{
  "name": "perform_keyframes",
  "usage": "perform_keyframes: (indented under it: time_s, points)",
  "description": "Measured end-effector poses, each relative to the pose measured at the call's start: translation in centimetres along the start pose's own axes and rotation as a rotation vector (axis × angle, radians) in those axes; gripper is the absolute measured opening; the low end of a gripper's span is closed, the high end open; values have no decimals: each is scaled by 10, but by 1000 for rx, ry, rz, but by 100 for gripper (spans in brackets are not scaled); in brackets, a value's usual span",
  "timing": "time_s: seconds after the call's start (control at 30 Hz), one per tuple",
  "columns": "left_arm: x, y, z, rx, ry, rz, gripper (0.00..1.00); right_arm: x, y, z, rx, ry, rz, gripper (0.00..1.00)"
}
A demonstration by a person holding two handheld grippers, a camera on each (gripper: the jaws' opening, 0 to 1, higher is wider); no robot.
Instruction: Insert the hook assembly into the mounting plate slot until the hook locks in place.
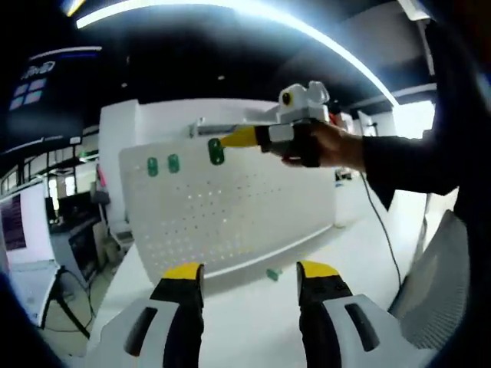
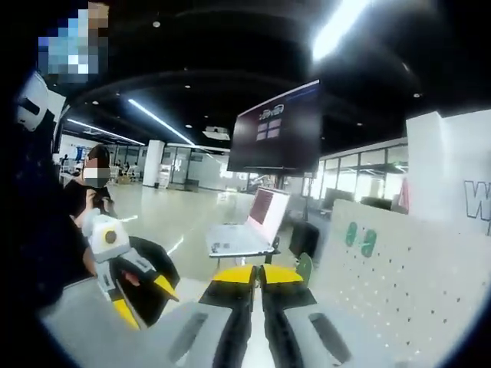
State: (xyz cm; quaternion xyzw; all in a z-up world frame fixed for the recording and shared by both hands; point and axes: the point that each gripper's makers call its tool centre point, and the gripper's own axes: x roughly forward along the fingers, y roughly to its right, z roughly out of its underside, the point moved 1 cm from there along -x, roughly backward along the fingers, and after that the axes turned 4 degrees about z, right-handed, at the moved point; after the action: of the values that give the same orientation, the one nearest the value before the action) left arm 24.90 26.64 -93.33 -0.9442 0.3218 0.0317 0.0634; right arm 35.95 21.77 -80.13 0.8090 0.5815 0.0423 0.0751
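Green hook (image 1: 216, 151) sits against the upper face of the white pegboard (image 1: 230, 211), pinched in the right gripper (image 1: 230, 139), whose yellow-tipped jaws are closed on it. Two more green hooks (image 1: 163, 165) hang just beside it. Another green piece (image 1: 273, 274) lies on the white table (image 1: 253, 322). Left gripper (image 1: 250, 270) hovers low, jaws wide apart.

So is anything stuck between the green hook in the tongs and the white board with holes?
No, nothing visible is in the way. The right tongs hold a green plastic hook right against the white pegboard, beside two green hooks already on it. A spare green piece lies on the table below.
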Motion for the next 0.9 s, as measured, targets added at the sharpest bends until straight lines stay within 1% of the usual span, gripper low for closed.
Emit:
perform_keyframes:
  time_s: [0.1, 0.17, 0.33, 0.37, 0.47, 0.53, 0.6, 0.63, 0.73, 0.9]
  points:
    - [0, 0, 1, -3, -5, 2, 50, 1, 9, -3, -29, -6, 13, 1]
    - [1, 2, 2, 4, -9, 7, 50, 1, 12, -2, -27, -5, 13, 1]
    - [4, 5, 7, 28, -43, 19, 50, 3, 26, 2, -29, -14, 31, 1]
    - [5, 5, 7, 28, -45, 20, 50, 3, 30, 2, -30, -13, 40, 1]
    - [5, 4, 8, 15, -48, 21, 51, 4, 48, -1, -24, -4, 100, 1]
    - [5, 4, 8, 6, -49, 24, 51, 3, 58, -4, -15, 12, 125, 1]
    - [6, 5, 9, 10, -50, 26, 51, 4, 67, -2, -11, 13, 144, 1]
    - [6, 6, 10, 12, -56, 32, 51, 6, 74, 2, 5, 7, 152, 1]
    - [8, 9, 11, 20, -67, 45, 51, 11, 85, 5, 12, 7, 161, 1]
    - [8, 9, 13, 24, -75, 46, 51, 24, 98, 3, 5, 10, 159, 1]
